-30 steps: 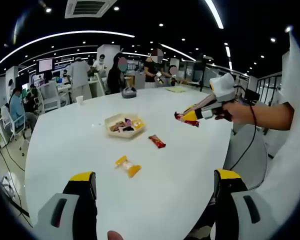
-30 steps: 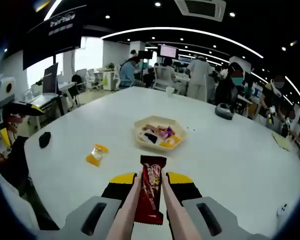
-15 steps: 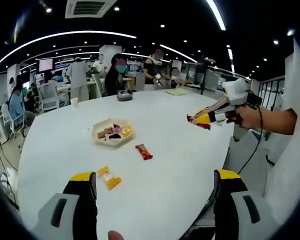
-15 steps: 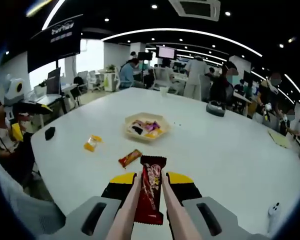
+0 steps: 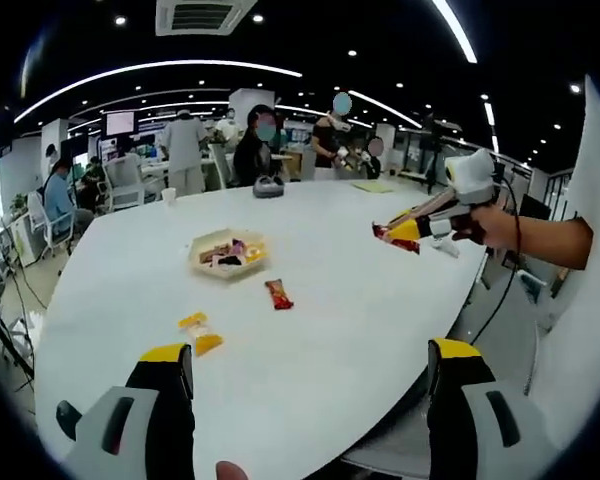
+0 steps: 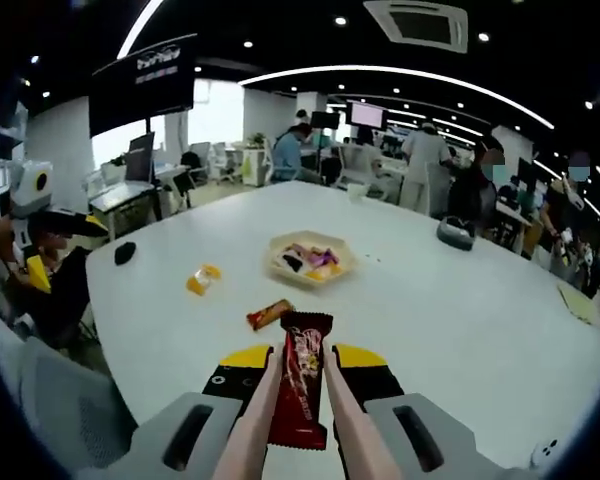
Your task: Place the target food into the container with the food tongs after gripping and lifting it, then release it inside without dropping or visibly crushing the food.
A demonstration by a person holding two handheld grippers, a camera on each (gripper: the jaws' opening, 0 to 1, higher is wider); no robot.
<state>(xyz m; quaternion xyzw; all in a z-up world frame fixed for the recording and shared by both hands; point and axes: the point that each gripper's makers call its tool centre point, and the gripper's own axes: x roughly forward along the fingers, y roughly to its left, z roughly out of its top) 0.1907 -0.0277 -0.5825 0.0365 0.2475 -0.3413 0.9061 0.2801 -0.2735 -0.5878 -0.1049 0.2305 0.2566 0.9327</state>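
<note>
Right gripper view: my right gripper (image 6: 298,375) has its tongs (image 6: 260,415) pinched on a red bar (image 6: 302,378), lifted above the table (image 6: 480,330). Gripping and lifting look done; carrying it to the tray (image 6: 310,262) and releasing remain. My left gripper (image 5: 305,400) gapes wide, empty. Tray contents are too small to identify.

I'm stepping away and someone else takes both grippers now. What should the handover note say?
Right gripper: tongs shut on a red snack bar, held above the table.
Left gripper: open, holding nothing.
Tray of snacks sits mid-table; an orange-red bar and a yellow packet lie loose near it.
Done: bar gripped and lifted.
Left: carry it over the tray and release it inside.
</note>
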